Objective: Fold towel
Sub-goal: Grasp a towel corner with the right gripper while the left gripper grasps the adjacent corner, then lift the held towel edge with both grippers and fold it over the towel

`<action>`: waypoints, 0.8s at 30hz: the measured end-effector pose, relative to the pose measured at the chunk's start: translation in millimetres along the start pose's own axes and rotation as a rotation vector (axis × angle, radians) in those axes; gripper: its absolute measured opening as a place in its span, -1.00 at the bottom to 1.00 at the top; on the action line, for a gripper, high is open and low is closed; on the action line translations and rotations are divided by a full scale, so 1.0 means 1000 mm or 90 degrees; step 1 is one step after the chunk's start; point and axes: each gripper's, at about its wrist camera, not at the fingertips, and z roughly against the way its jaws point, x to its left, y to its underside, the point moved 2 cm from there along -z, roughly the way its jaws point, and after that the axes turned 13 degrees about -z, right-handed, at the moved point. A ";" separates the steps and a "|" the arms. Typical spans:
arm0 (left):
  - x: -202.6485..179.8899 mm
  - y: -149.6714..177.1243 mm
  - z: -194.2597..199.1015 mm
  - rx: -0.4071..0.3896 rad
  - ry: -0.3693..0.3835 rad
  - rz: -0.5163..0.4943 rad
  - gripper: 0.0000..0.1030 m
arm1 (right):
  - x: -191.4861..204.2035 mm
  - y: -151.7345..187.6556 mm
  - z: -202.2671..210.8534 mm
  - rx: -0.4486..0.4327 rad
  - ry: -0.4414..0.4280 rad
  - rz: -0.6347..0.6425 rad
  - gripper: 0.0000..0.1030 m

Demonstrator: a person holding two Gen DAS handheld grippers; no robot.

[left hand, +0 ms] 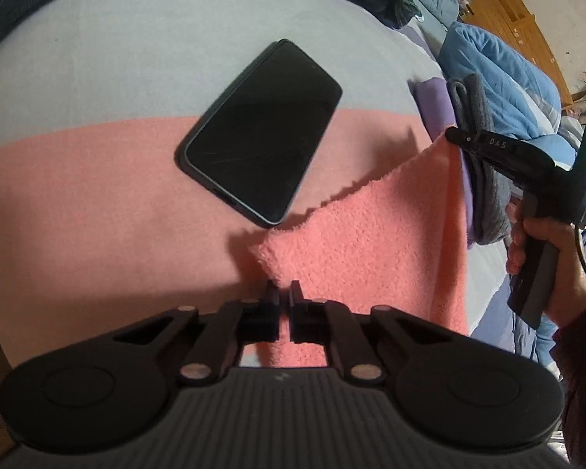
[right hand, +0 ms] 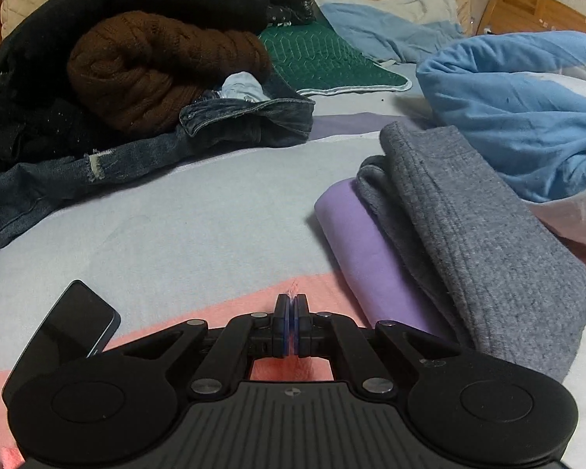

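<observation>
While corners of the pink towel [left hand: 371,242] are pinched by the left gripper [left hand: 284,291] and right gripper [right hand: 292,305], the phone [left hand: 259,131] lying on it could be flipped off by the fold.

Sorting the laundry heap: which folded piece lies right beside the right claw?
The purple cloth, folded with the grey knit on top of it. The brown knit and jeans lie further off in the pile behind.

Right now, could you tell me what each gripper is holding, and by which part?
Both hold the pink towel: the left gripper pinches one corner, the right gripper another corner of the same lifted edge.
</observation>
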 end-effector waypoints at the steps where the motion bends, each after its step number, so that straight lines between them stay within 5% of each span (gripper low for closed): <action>1: -0.003 0.000 0.005 -0.003 0.005 -0.011 -0.92 | -0.002 0.000 0.005 -0.005 -0.005 -0.009 -0.96; 6: -0.048 0.003 0.038 -0.010 0.065 -0.151 -0.92 | -0.020 0.005 0.043 -0.036 -0.035 -0.051 -0.96; 11: -0.116 0.026 0.053 0.028 0.147 -0.355 -0.92 | -0.060 0.023 0.114 -0.081 -0.036 -0.108 -0.96; 18: -0.191 0.089 0.037 0.144 0.289 -0.528 -0.92 | -0.146 0.079 0.202 -0.096 0.053 -0.195 -0.96; 24: -0.244 0.160 0.022 0.247 0.361 -0.627 -0.92 | -0.206 0.146 0.250 -0.082 0.106 -0.282 -0.96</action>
